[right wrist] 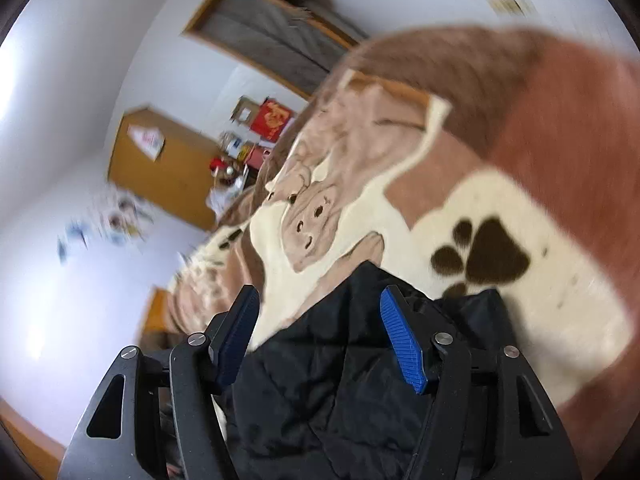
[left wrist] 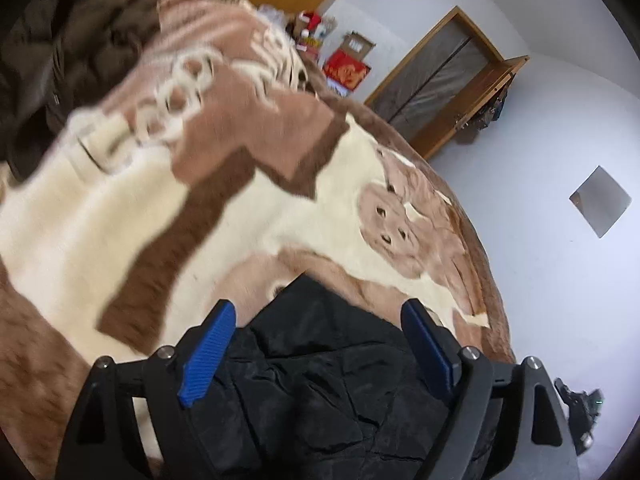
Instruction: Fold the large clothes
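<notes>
A black quilted garment (left wrist: 320, 376) lies on a brown and cream animal-print blanket (left wrist: 120, 216) that covers a bed. In the left wrist view my left gripper (left wrist: 320, 312) stands open above the garment, its blue pads (left wrist: 208, 356) wide apart and not pressing the cloth. In the right wrist view the same black garment (right wrist: 328, 380) spreads under my right gripper (right wrist: 320, 300), which is also open, with its blue pads (right wrist: 402, 344) clear of the fabric. One edge of the garment points toward the printed animal face (right wrist: 308, 220).
A dark brown padded coat (left wrist: 68, 48) is heaped at the far left of the bed. Beyond the bed are a wooden door (left wrist: 444, 80), white walls, a wooden cabinet (right wrist: 160, 164) and cluttered boxes (left wrist: 344, 64). A paw print (right wrist: 484, 256) marks the blanket.
</notes>
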Tool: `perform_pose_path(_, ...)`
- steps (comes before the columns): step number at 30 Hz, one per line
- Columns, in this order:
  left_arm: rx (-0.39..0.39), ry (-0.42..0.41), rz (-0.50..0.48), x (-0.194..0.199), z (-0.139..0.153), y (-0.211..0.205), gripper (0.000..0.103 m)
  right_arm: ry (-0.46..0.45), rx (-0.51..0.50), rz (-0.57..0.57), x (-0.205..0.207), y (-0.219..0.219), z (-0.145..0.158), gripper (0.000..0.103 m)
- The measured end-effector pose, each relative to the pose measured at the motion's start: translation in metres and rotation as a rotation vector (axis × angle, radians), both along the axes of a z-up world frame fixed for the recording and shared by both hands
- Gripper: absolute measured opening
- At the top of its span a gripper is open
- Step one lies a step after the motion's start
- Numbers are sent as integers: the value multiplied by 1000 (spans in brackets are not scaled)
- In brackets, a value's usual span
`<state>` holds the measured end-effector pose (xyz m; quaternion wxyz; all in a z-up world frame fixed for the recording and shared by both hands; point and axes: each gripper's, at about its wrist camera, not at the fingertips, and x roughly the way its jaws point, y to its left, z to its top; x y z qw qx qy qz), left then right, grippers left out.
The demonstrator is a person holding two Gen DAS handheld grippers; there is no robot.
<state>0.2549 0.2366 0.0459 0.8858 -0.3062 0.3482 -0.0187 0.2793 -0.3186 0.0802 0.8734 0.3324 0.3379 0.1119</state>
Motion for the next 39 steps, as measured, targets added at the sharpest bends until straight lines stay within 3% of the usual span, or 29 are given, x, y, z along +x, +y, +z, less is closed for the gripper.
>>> perform_pose_path(3, 63, -37, -77, -13, 12, -26, 86, -38, -237, 101, -20, 51, 2, 63)
perform_pose_path(6, 111, -40, -240, -23, 3, -81, 86, -47, -425, 199, -34, 97, -22, 63)
perform_pose_path(10, 224, -37, -427, -25, -21, -154, 86, -12, -549, 268, -28, 130, -63, 63)
perform_pose_path(14, 366, 15, -412, 9, -49, -175, 86, 78, -674, 221, 14, 128, -93, 63)
perform_pose_path(19, 357, 105, -274, 53, -66, -139, 86, 138, -692, 197, 49, 109, -106, 63)
perform_pose_path(25, 440, 116, -215, 54, -72, -111, 86, 97, -630, 152, 40, 92, -97, 63)
perform_pose_path(29, 491, 121, -153, 56, -89, -97, 88, 138, -640, 92, 51, 81, -109, 63)
perform_pose_path(33, 412, 114, -91, 52, -111, -81, 91, 186, -583, 51, 68, 62, -135, 63)
perform_pose_path(39, 419, 104, -51, 59, -127, -82, 94, 182, -611, 44, 83, 65, -154, 63)
